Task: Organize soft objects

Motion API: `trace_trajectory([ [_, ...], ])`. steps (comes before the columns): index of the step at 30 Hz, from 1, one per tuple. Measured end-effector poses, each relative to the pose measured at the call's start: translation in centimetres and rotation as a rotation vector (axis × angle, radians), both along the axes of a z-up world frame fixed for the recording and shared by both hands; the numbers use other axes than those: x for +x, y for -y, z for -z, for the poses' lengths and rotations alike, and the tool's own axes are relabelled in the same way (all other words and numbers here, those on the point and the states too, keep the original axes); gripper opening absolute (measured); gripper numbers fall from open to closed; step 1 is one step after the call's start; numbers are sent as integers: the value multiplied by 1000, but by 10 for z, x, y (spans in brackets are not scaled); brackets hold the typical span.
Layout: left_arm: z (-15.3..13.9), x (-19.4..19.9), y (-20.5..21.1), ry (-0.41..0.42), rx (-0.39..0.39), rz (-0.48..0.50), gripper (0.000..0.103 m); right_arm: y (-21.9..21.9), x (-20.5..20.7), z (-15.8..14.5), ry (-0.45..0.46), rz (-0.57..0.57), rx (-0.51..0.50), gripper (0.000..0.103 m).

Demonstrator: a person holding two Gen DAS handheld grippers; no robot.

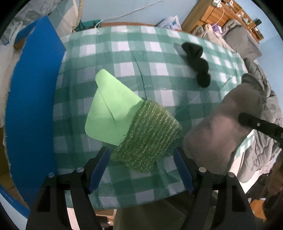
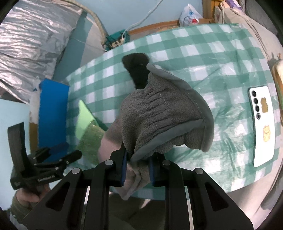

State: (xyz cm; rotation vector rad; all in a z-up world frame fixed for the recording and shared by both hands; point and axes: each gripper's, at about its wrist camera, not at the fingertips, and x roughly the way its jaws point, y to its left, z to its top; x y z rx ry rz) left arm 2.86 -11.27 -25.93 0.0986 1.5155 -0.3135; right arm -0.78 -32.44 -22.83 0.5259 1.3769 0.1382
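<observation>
Left fingers [image 1: 141,168] spread above green scrubber [image 1: 146,136]; right fingers [image 2: 138,168] clamping grey fleece mitt [image 2: 164,113]

A lived-in bedroom: rumpled grey duvet [image 1: 254,145], cluttered wooden shelves [image 1: 228,16], checked tablecloth [image 1: 123,53].

White phone [image 2: 263,127] — on checked tablecloth [image 2: 203,58].

Each claw [image 1: 141,169] was a black plastic frame with two angled arms, each arm pierced by a long triangular cut-out and pinned with round silver screws. Blue ribbed pads [image 1: 99,169] lined the inner faces of the fingers. From the right wrist view, the left claw [image 2: 77,155] showed small white lettering (too blurred to read) on its black body, and an olive sleeve [image 2: 17,208] showed beneath it.
</observation>
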Motion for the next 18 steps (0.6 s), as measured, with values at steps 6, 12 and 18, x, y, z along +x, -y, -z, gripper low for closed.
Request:
trace_trajectory([
  [6,19,2,9,-5,37,40,76,13,-8,17,-44,-6,-7,19],
  [12,32,11,15,-11,43,37,76,19,-13,28,-60,-6,-6,19],
  [18,32,14,24,18,61,53,54,20,-13,31,-62,-10,-4,19],
])
